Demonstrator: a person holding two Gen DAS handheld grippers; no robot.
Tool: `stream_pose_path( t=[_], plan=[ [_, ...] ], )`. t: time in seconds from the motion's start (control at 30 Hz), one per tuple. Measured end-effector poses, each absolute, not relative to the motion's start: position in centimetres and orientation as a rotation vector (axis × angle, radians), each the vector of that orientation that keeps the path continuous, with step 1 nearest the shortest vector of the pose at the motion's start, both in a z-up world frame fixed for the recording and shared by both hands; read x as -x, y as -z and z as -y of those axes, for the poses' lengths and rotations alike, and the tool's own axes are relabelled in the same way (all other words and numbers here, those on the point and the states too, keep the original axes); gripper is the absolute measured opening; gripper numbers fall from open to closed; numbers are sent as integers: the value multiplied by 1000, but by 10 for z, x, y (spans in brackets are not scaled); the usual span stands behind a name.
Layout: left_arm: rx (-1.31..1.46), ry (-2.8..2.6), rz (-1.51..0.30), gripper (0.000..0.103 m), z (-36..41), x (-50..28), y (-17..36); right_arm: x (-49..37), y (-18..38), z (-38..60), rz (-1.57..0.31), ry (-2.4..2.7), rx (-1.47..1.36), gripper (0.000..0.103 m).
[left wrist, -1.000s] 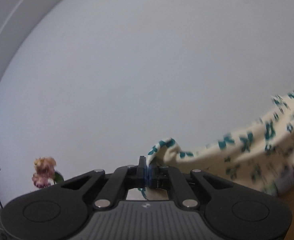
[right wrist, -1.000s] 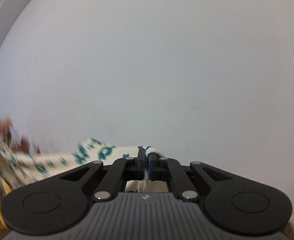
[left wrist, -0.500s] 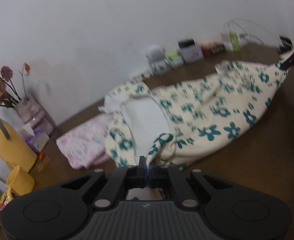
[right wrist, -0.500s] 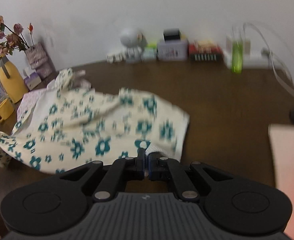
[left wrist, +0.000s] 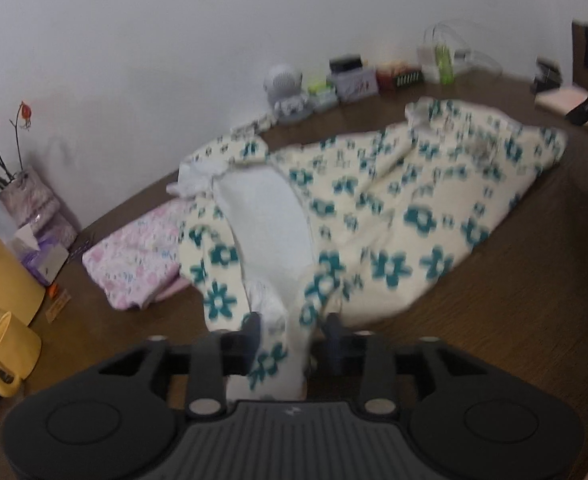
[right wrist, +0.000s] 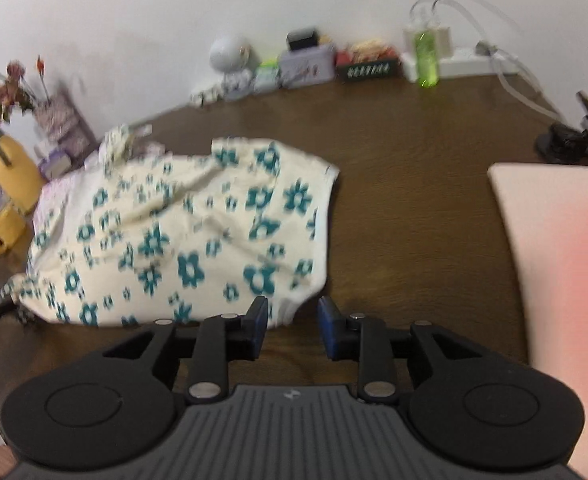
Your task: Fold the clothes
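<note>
Both grippers parted over the floral garment

The left gripper (left wrist: 289, 328) is spread, cloth lying loose between its jaws; the right gripper (right wrist: 293, 320) is spread at the hem, holding nothing. The floral garment (right wrist: 197, 236) is laid mid-tabletop (right wrist: 414, 200). Soft, light and limp, it is best pinched at corners or hems.

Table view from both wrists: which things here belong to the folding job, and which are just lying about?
Job: floral garment; pink folded cloth; left gripper and right gripper, both open.

Lying about: yellow jug, yellow mug, flower vase, green bottle.
</note>
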State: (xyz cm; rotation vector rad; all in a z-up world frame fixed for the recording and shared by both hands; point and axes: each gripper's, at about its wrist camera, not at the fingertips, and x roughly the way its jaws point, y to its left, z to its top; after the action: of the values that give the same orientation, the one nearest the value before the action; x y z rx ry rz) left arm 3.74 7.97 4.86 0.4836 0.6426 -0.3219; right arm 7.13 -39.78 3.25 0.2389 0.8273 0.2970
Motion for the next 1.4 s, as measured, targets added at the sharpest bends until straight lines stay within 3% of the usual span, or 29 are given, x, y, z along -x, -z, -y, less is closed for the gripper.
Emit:
stream_pose_path(
  t=[0.13,0.5,0.73,0.87,1.03,1.13,1.27,1.3,1.4],
  plan=[
    [-417,352,-589,57,-78,-48,-77,-89,-42,384,-797,-326,-191,40],
    [-469,351,-671,58,-44,-96,-55,-175,-26,347,-788,-225,-2,42],
    [-360,313,-735,57,-38,-158,-60,-219,-31,315,-831,-439,-66,42],
    [-265,316,-816,43,-23,-208,-55,-249,-25,281,-902,-538,-143,40],
    [-203,306,-905,42,-7,-259,-37,-280,-10,249,-991,-544,-238,33],
    [-144,308,-949,40,-7,-280,-27,-291,-3,243,-1014,-536,-284,25],
    [-72,315,-985,32,-6,-301,-18,-297,2,242,-1028,-571,-351,4],
    [-53,317,-992,24,-5,-304,-16,-297,2,242,-1021,-575,-357,3],
    [-9,319,-992,21,-6,-309,-14,-296,-4,248,-1006,-562,-378,5]
  ],
)
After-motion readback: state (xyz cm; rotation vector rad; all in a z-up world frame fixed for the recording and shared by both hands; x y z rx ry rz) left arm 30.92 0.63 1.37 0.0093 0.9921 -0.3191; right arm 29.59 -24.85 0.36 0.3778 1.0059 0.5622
